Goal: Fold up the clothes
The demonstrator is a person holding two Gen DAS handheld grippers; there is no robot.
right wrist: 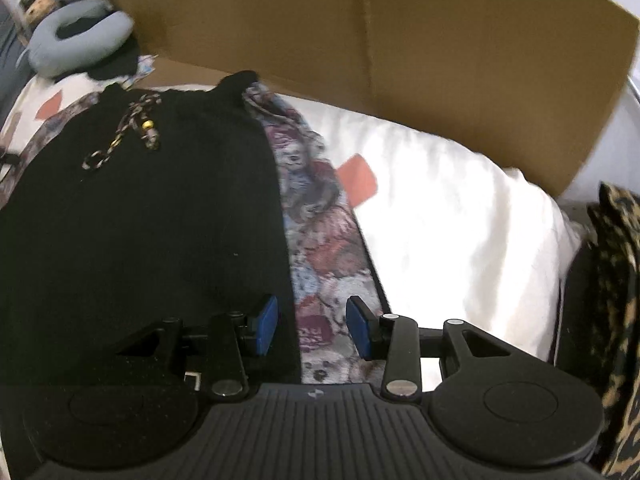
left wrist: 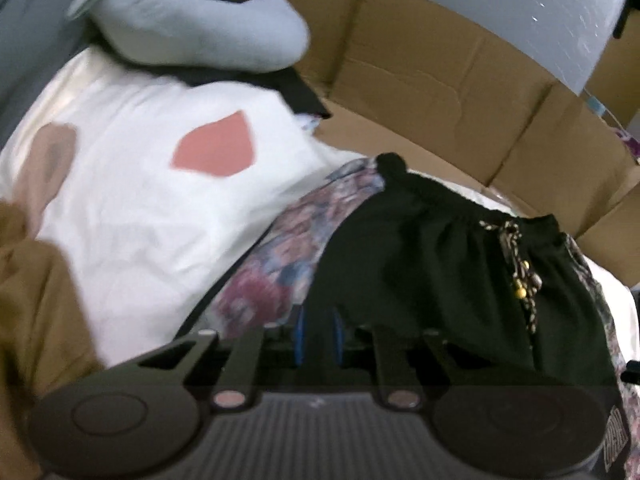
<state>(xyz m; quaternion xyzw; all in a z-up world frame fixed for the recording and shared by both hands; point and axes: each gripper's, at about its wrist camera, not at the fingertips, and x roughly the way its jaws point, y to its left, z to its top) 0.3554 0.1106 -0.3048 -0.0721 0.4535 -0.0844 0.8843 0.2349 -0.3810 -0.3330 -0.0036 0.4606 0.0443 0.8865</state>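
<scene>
Brown cardboard box walls (right wrist: 400, 60) are seen folded up behind a white pillow-like bedding surface (right wrist: 440, 220) printed with salmon-pink patches. On this surface a pair of black drawstring shorts with floral-patterned side panels (right wrist: 140, 220) is laid flat, its gathered waistband towards the cardboard and its speckled drawstring cord with yellow beads (right wrist: 132, 128) resting on the black fabric. A grey-blue U-shaped neck pillow (left wrist: 192, 20) is seen at the far left corner of the bedding, and a leopard-print cloth (right wrist: 616, 300) hangs at its right edge. The left gripper (left wrist: 319, 330) is brought nearly together at the shorts' left side, where black fabric meets the floral panel; black fabric appears pinched between its blue pads, though blur leaves the contact uncertain. The right gripper (right wrist: 312, 328) is held with its blue pads (right wrist: 267, 326) apart, straddling the seam between the black fabric and the right floral panel, nothing being clamped.
</scene>
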